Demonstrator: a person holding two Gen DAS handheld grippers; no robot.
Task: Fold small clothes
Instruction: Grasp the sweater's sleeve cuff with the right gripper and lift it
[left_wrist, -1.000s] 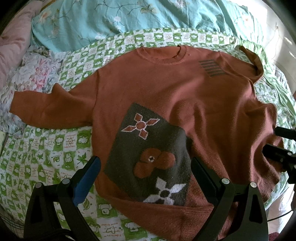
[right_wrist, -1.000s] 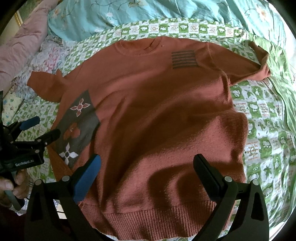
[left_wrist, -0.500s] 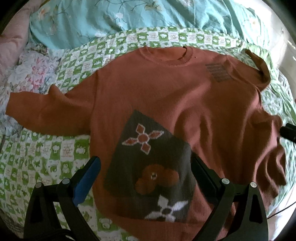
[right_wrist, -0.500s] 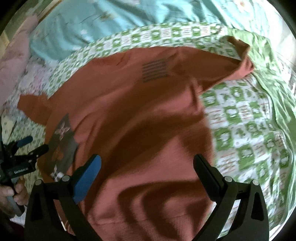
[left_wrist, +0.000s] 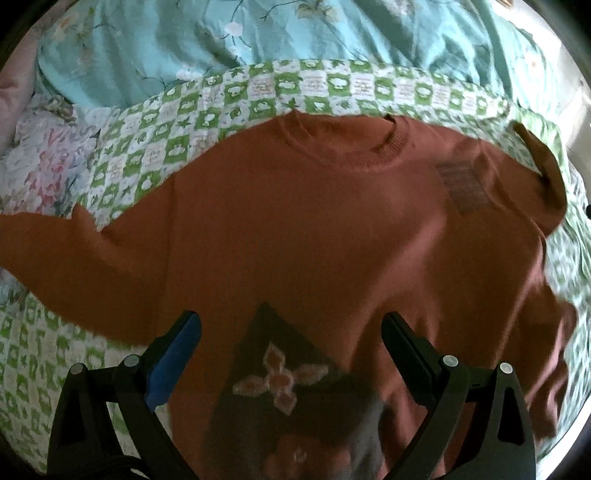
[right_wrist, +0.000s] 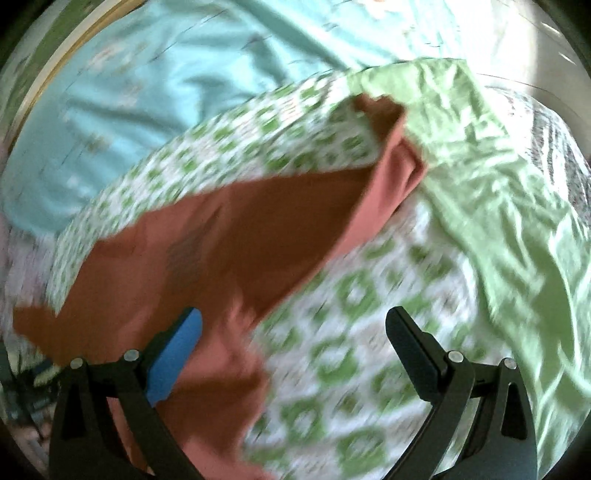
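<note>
1. One green-and-white checked quilt (left_wrist: 229, 96) covers the bed, bordered by one turquoise floral cover (left_wrist: 155, 48) beyond.
2. One rust-orange knitted sweater (left_wrist: 314, 229) lies front-up on the quilt, both sleeves spread outward, bare quilt showing beside each sleeve.
3. One dark grey flowered patch (left_wrist: 280, 376) sits near its hem.
4. Two grippers: the left gripper (left_wrist: 291, 332) is spread wide over the patch; the right gripper (right_wrist: 293, 326) is spread wide above the sweater's side edge.

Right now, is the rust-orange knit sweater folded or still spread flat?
Spread, not folded. The rust-orange knit sweater lies open on the green checked quilt, neckline up, both sleeves out sideways.
</note>
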